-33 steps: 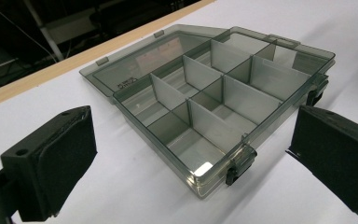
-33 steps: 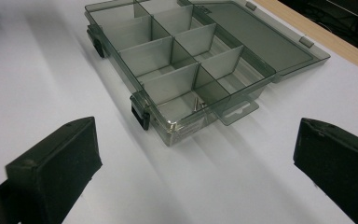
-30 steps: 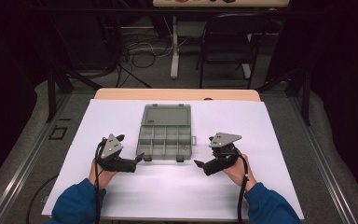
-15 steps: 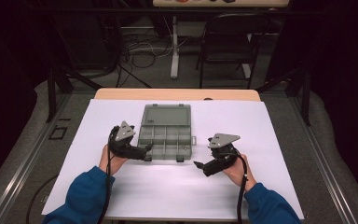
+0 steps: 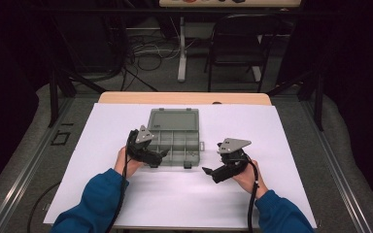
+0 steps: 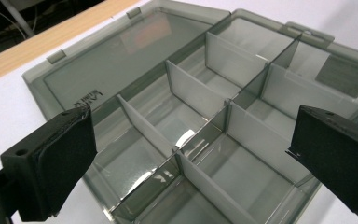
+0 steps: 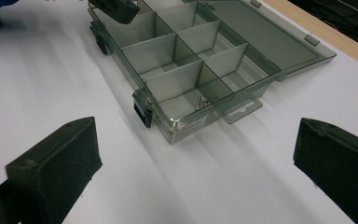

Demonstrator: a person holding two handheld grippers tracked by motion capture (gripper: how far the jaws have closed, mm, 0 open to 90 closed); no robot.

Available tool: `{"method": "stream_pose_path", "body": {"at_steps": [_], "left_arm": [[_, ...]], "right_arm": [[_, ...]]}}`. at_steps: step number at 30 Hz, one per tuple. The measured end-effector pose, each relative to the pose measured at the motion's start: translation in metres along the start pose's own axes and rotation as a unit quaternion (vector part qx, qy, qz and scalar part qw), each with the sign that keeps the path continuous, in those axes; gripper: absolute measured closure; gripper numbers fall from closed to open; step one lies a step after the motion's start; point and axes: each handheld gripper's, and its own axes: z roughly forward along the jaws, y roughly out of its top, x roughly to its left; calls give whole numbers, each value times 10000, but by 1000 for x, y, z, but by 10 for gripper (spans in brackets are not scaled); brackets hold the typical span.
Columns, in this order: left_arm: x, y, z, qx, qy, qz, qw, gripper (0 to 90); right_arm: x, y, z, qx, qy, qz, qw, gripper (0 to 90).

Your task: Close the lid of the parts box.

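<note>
A grey see-through compartment box [image 5: 174, 142] lies open on the white sheet, its lid [image 5: 173, 119] folded flat toward the back. My left gripper [image 5: 158, 158] hovers at the box's front left corner, open, and in the left gripper view its jaws [image 6: 191, 163] straddle the divided compartments [image 6: 191, 93] without touching them. My right gripper [image 5: 211, 162] rests open on the sheet to the right of the box and points at it. In the right gripper view [image 7: 193, 170] a few small screws [image 7: 198, 101] lie in the box's nearest corner compartment [image 7: 186, 60].
White paper [image 5: 126, 194] covers the table, and a strip of wooden edge [image 5: 184, 98] shows at the back. Beyond the table stand a chair [image 5: 233, 39] and a stand among floor cables. Blue sleeves enter from the bottom.
My left gripper has moved forward and to the right, from the sheet to the box's front left corner. The right gripper has stayed in place.
</note>
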Motion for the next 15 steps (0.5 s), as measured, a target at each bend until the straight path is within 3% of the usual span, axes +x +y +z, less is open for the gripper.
{"method": "stream_pose_path", "body": {"at_steps": [6, 15], "left_arm": [[-1, -1, 5, 117, -54, 69, 9999, 21], [1, -4, 11, 256, 36, -19, 9997, 194]], "right_arm": [[1, -2, 4, 45, -2, 18, 10000, 0], [0, -5, 5, 96, 8, 58, 9999, 0]]}}
